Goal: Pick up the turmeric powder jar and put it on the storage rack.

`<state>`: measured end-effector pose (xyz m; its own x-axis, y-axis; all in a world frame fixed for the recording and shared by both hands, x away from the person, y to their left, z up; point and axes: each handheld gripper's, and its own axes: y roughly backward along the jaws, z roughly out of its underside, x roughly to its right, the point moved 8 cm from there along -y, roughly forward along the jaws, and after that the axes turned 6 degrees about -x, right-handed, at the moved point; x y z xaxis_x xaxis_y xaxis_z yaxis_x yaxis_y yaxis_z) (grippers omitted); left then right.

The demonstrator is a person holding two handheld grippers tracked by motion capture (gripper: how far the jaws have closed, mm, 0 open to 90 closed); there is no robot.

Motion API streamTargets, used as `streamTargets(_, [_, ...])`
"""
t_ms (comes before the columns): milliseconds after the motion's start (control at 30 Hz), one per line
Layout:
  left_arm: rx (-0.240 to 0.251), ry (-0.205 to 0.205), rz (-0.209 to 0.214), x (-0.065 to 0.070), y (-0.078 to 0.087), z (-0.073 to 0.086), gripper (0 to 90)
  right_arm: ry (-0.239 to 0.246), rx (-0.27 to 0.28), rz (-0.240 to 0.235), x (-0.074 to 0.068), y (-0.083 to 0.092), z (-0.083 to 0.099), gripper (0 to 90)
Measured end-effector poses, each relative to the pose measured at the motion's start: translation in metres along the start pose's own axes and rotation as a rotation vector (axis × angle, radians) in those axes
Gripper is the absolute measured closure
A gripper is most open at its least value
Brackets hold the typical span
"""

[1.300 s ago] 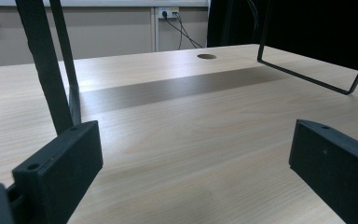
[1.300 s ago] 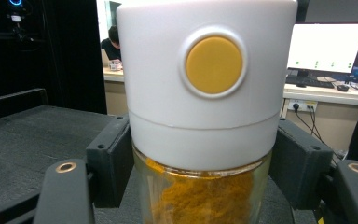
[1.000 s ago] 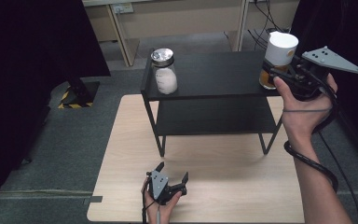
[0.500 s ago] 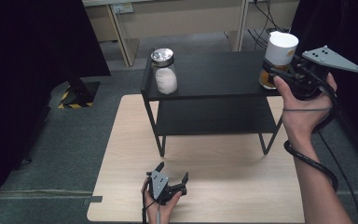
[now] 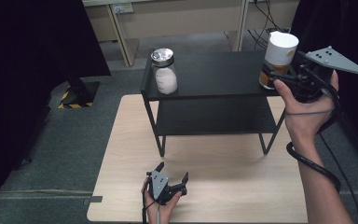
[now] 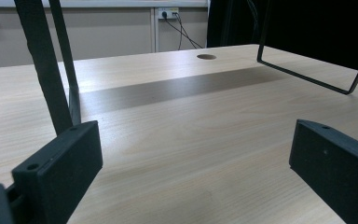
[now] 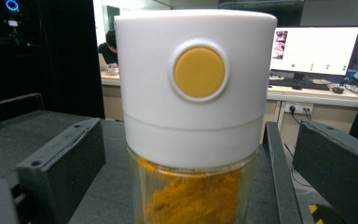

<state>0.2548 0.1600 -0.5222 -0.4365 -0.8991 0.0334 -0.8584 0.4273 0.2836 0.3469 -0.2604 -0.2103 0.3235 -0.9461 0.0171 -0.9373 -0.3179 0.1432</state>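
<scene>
High view puts your left gripper (image 5: pixel 171 179) nearest, low at the front edge of the pale wooden table (image 5: pixel 214 163), held in your left hand (image 5: pixel 161 207). Its jaws are spread wide with nothing between them; the left gripper view confirms this, with bare wood grain lying between the two black jaws and the thin legs of the black shelf unit (image 6: pixel 307 77) standing farther off on the tabletop.

Beyond that hand the table runs back to the black shelf unit (image 5: pixel 209 77), which stands on the wood with a lower board and a top board. Your right hand (image 5: pixel 305 109) is raised at the right end of the top board, and your right gripper (image 5: pixel 272 77) points at the jar with the white lid (image 5: pixel 278 58) that stands upright on the right end of that board. The right gripper view looks straight at this jar (image 7: pixel 196 116): a tall white lid with a round yellow button (image 7: pixel 199 72), and clear glass below holding orange-yellow powder. Your right jaws have just been opening, and they now stand apart on either side of the jar with a visible gap at each side, so the pads do not press on it.

Farther left on the same top board, well apart from your right gripper, a glass jar with a metal lid (image 5: pixel 164 72) stands upright, holding something white.
</scene>
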Motion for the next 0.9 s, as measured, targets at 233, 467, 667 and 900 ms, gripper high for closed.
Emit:
streamTargets(233, [0.000, 0.001, 0.000, 0.000, 0.000, 0.000, 2.1, 0.006, 0.002, -0.010, 0.000, 0.005, 0.001, 2.4])
streamTargets(467, [-0.002, 0.001, 0.000, 0.000, 0.000, 0.000, 2.1, 0.009, 0.013, -0.016, -0.001, 0.010, 0.004, 2.4])
streamTargets(667, [0.000, 0.001, 0.000, 0.000, 0.000, 0.000, 2.1, 0.009, 0.025, -0.022, -0.005, 0.016, 0.009, 2.4])
streamTargets(900, [0.001, 0.001, 0.001, 0.000, 0.000, 0.000, 2.1, 0.016, 0.037, -0.032, -0.008, 0.024, 0.021, 2.4])
